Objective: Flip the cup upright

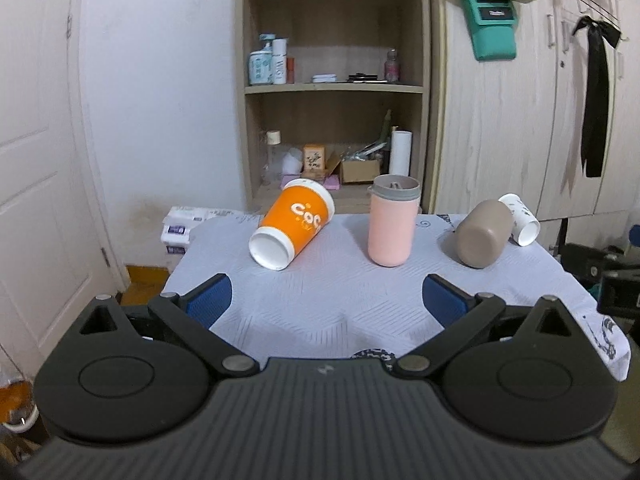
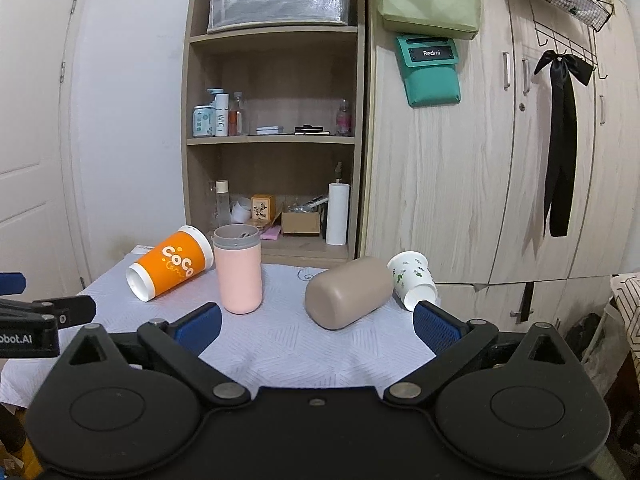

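An orange paper cup (image 1: 294, 227) (image 2: 171, 267) lies on its side at the table's far left, its base toward me. A pink cup with a grey rim (image 1: 392, 224) (image 2: 238, 268) stands upright in the middle. A taupe cup (image 1: 484, 234) (image 2: 347, 292) lies on its side, base toward me. A white floral paper cup (image 1: 520, 218) (image 2: 414, 280) lies on its side behind it. My left gripper (image 1: 326, 300) is open and empty, short of the cups. My right gripper (image 2: 316, 326) is open and empty, just before the taupe cup.
The table (image 1: 332, 312) (image 2: 280, 344) carries a pale patterned cloth. A wooden shelf unit (image 1: 334, 88) (image 2: 276, 140) and a wardrobe (image 2: 480, 160) stand behind it. A door (image 1: 36, 160) is at the left. The other gripper shows at each view's edge (image 2: 36, 320).
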Action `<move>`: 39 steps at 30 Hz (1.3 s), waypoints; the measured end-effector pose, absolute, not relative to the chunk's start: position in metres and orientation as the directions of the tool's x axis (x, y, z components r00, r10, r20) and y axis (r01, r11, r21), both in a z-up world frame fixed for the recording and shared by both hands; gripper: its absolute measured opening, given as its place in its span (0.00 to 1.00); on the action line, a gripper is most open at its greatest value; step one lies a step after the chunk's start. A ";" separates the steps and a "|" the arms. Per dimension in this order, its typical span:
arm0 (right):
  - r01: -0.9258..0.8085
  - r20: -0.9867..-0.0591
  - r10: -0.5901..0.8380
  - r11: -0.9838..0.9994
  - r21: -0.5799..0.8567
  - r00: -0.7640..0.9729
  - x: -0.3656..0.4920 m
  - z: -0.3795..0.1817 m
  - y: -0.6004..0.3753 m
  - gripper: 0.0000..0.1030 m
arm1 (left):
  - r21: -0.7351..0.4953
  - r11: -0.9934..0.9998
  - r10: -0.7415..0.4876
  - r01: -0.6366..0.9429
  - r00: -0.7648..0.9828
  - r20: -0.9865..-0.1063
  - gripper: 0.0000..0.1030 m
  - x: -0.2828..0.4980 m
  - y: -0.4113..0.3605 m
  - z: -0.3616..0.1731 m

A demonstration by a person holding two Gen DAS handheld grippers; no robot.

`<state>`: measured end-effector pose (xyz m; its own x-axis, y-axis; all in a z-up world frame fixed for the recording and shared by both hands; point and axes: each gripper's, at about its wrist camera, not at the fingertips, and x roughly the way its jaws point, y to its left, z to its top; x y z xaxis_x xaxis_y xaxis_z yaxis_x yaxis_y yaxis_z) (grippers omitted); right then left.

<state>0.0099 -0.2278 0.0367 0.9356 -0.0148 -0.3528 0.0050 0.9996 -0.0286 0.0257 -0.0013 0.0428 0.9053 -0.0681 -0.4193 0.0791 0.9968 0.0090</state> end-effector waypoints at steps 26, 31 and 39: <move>0.011 -0.373 -0.022 0.999 -0.032 0.928 0.003 0.038 -0.224 1.00 | 0.056 0.998 0.018 0.006 0.907 -0.422 1.00 0.022 0.002 0.041; 0.009 -0.376 -0.022 0.999 -0.036 0.926 0.003 0.038 -0.223 1.00 | 0.060 0.998 0.022 0.005 0.903 -0.429 1.00 0.023 0.000 0.041; 0.012 -0.375 -0.027 0.999 -0.042 0.927 0.003 0.038 -0.223 1.00 | 0.090 0.996 0.034 0.001 0.919 -0.392 1.00 0.017 -0.003 0.041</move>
<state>0.0028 -0.2232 0.0380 0.9265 -0.0267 -0.3753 0.0118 0.9991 -0.0420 0.0169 -0.0034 0.0406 0.9194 0.0340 -0.3919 0.0014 0.9960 0.0896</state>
